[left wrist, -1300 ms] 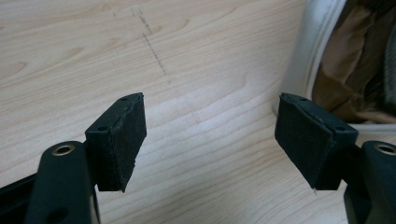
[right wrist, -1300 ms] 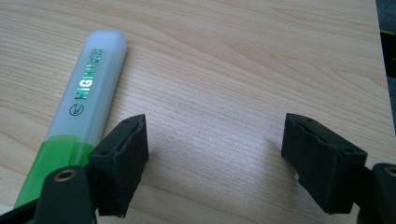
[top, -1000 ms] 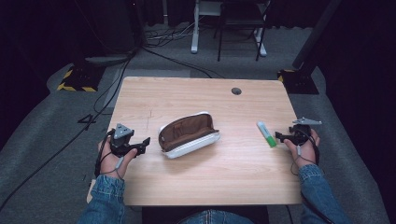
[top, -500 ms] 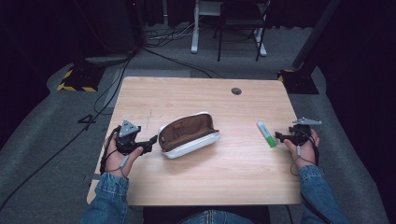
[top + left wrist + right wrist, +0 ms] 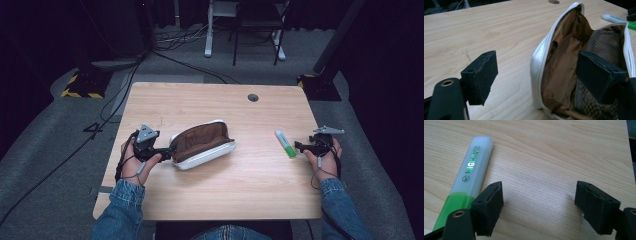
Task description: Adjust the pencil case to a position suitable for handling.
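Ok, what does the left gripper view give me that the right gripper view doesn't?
Left gripper view alone: the open pouch, its white zip edge, brown lining and mesh pocket. One jaw of the open left gripper sits inside the mouth and the other outside the near wall.

Right gripper view alone: the printed lettering on the highlighter and the open right gripper beside it, jaws apart over bare wood, gripping nothing.

Both: the wooden table and the highlighter, which the left gripper view catches beyond the pouch.
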`<state>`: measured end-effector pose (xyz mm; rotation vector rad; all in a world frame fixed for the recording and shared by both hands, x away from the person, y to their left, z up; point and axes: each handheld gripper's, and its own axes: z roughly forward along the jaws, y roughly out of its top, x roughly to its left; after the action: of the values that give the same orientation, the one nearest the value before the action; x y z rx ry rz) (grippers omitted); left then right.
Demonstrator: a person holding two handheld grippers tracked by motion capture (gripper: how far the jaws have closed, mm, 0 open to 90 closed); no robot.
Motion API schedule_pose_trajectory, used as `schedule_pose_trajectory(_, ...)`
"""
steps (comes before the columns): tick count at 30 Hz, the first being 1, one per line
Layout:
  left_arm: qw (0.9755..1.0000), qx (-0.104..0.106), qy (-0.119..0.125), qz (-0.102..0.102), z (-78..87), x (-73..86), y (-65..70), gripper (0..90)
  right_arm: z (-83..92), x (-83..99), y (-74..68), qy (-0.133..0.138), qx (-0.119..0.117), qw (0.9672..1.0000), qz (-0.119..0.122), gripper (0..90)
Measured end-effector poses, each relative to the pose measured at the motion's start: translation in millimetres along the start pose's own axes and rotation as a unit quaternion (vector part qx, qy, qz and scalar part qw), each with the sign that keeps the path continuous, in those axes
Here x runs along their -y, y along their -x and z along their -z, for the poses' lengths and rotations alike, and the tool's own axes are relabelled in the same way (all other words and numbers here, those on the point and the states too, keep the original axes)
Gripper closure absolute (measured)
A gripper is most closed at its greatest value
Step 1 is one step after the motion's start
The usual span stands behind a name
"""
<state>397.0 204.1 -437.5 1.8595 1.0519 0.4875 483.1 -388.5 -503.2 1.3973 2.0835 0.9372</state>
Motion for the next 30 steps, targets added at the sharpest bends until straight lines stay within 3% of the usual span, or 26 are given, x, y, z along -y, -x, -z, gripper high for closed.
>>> schedule_pose_trajectory(12, 0.9998, 0.021, -0.005, -0.003, -22.8, -3.7, 3.4, 18.3, 0.0, 0.0, -0.1, 0.0, -0.001, 1.0, -0.001, 23.2)
schedule_pose_trajectory(17, 0.9993, 0.035, -0.006, 0.009, -32.1, -2.9, 3.1, 17.9, 0.1, 0.1, -0.2, 0.0, -0.002, 1.0, -0.001, 23.4)
schedule_pose_trajectory(30, 0.9992, 0.034, -0.022, 0.002, -56.1, 1.5, 2.5, 22.8, 0.2, 0.1, -0.2, 0.0, -0.003, 1.0, 0.0, 24.0)
